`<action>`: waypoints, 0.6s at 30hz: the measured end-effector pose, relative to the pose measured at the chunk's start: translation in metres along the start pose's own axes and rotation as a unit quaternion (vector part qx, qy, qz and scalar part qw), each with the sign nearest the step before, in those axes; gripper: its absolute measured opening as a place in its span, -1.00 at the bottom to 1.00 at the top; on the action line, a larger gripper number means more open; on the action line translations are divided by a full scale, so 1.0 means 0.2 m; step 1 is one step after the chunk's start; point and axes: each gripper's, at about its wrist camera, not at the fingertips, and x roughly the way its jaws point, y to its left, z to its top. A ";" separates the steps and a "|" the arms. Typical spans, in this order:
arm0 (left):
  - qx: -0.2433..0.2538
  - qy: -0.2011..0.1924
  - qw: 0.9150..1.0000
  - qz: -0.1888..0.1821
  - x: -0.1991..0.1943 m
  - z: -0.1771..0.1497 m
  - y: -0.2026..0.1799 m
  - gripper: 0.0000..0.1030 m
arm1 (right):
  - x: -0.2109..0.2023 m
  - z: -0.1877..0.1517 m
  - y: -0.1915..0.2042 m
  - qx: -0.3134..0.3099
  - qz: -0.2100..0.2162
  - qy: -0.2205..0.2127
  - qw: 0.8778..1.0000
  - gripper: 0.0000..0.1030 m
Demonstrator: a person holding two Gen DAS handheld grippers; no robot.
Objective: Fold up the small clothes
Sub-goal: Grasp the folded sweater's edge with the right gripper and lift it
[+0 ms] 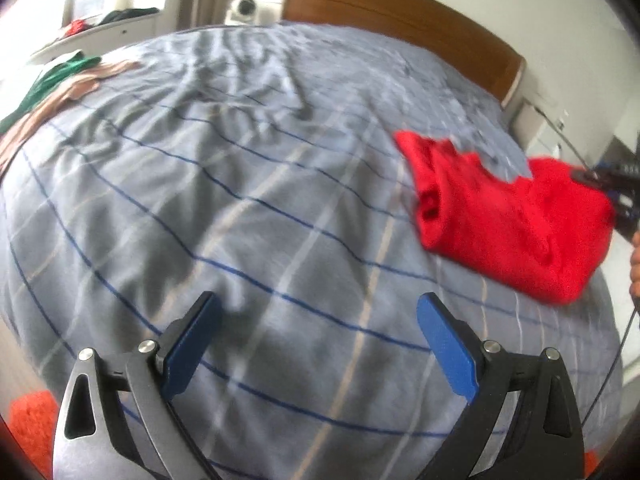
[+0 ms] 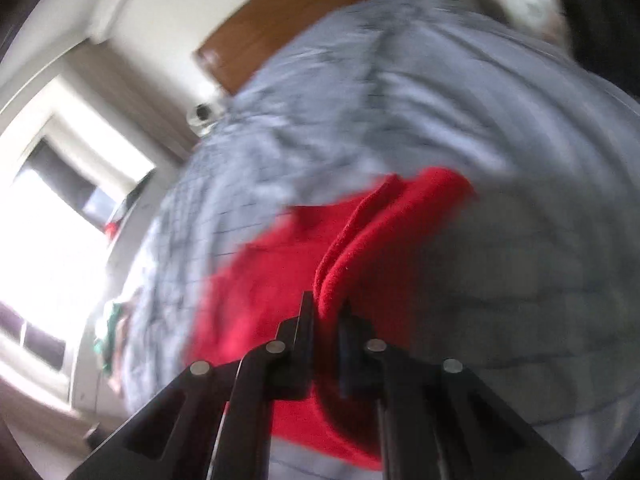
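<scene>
A red garment [image 1: 508, 220] lies bunched on the right side of the grey checked bedspread [image 1: 248, 184]. My left gripper [image 1: 318, 316] is open and empty, hovering over the bedspread well left of the garment. My right gripper [image 2: 326, 308] is shut on a folded edge of the red garment [image 2: 280, 264] and holds that edge up off the bed. In the left wrist view the right gripper [image 1: 600, 184] shows at the garment's far right edge. The right wrist view is blurred.
A green garment [image 1: 48, 80] and a tan one [image 1: 80, 84] lie at the bed's far left edge. A wooden headboard [image 1: 400, 20] stands behind the bed. A white desk [image 1: 92, 36] with clutter is at far left. An orange rug [image 1: 30, 428] shows bottom left.
</scene>
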 end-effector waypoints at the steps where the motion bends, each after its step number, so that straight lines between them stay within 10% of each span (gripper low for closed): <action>1: -0.007 -0.002 1.000 0.004 0.00 0.00 0.02 0.92 | 0.07 0.01 0.12 -0.015 0.010 0.008 1.000 -0.81; 11: -0.037 -0.002 0.999 0.019 0.00 0.00 0.14 0.91 | 0.70 -0.25 0.64 -0.103 -0.019 0.062 0.993 -0.77; 14: -0.034 -0.001 0.999 0.016 0.00 0.00 0.13 0.91 | 0.73 -0.30 0.63 -0.089 0.028 0.084 0.992 -0.02; 18: -0.048 0.001 0.999 0.006 0.00 0.01 0.16 0.92 | 0.53 -0.25 0.63 -0.085 0.118 0.071 0.987 0.08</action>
